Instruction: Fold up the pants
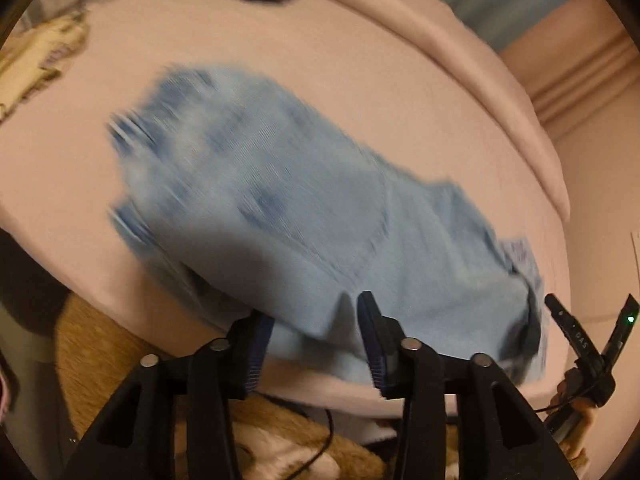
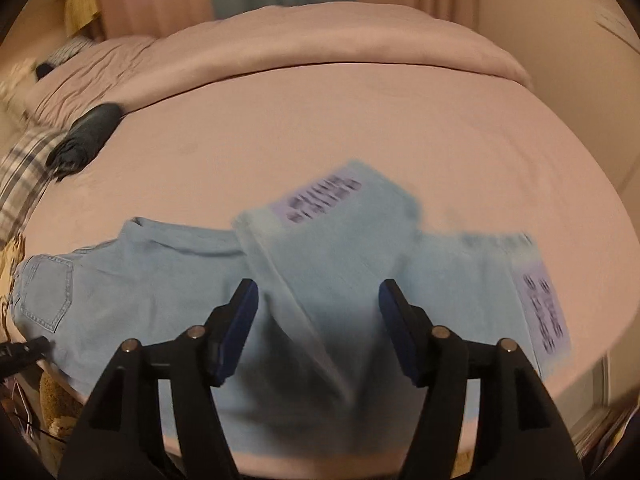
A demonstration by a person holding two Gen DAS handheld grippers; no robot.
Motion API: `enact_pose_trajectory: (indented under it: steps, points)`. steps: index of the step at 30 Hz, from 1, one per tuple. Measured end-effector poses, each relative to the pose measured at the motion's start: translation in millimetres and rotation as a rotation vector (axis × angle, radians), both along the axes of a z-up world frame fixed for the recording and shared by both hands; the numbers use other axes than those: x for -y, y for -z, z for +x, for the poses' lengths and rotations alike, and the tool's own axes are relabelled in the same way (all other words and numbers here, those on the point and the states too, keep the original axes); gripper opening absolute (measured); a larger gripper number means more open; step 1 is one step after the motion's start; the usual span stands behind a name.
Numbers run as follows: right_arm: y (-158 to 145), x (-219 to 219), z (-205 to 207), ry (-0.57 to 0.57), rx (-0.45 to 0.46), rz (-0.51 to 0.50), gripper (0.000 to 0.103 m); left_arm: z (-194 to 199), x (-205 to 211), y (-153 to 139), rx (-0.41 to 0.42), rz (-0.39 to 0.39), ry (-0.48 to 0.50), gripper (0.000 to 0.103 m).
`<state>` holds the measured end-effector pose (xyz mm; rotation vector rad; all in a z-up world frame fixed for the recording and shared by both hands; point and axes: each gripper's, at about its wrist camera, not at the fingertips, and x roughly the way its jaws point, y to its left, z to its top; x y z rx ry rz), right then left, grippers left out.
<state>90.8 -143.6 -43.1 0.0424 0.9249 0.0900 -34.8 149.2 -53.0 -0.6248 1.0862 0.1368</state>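
Note:
Light blue jeans (image 1: 280, 208) lie on a pink bed (image 1: 280, 60), blurred by motion. My left gripper (image 1: 316, 320) is open over the near edge of the denim, a fold of cloth rising between its fingers. In the right wrist view the jeans (image 2: 160, 280) spread across the bed (image 2: 360, 128), back pocket at the left and two leg ends with purple labels (image 2: 324, 196) at the right. My right gripper (image 2: 320, 308) is open, with one raised leg fold between its fingers. The right gripper also shows at the right edge of the left wrist view (image 1: 588, 320).
A dark rolled garment (image 2: 86, 136) lies at the far left of the bed, next to plaid cloth (image 2: 24, 168). A folded pink duvet (image 2: 320, 44) runs along the far side. Brown furry rug (image 1: 120, 340) and a cable lie below the bed's near edge.

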Motion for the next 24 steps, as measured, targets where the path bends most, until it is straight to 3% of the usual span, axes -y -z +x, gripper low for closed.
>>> enact_pose_trajectory:
  steps: [4, 8, 9, 10, 11, 12, 15, 18, 22, 24]
  points:
    - [17, -38, 46, -0.108, -0.051, -0.022, 0.065, 11, -17, 1, 0.015, 0.042, -0.082, 0.048]
    - [57, -66, 86, -0.118, -0.135, -0.128, 0.062, 19, -32, 12, 0.037, -0.007, -0.111, 0.048]
    - [65, -68, 91, -0.120, -0.132, -0.147, 0.055, 19, -34, 16, 0.031, -0.013, -0.117, 0.039]
    - [67, -68, 94, -0.124, -0.099, -0.154, 0.043, 20, -34, 21, 0.016, -0.011, -0.118, 0.022]
    - [66, -66, 96, -0.126, -0.085, -0.149, 0.017, 20, -32, 25, 0.008, -0.010, -0.112, 0.020]
    - [64, -61, 98, -0.106, -0.085, -0.148, 0.013, 19, -30, 26, 0.012, -0.014, -0.106, 0.018]
    - [46, -32, 99, -0.046, -0.066, 0.013, 0.012, 7, -33, 21, -0.001, 0.001, -0.086, 0.012]
    - [-3, 13, 77, 0.028, 0.080, 0.150, 0.012, -5, -34, 11, -0.011, 0.022, -0.085, 0.011]
    - [-50, 72, 29, 0.149, 0.250, 0.185, 0.012, -14, -31, 8, -0.044, 0.080, -0.049, 0.010]
    - [-55, 107, 6, 0.243, 0.270, 0.177, 0.012, -12, -31, 11, -0.062, 0.078, -0.046, 0.010]
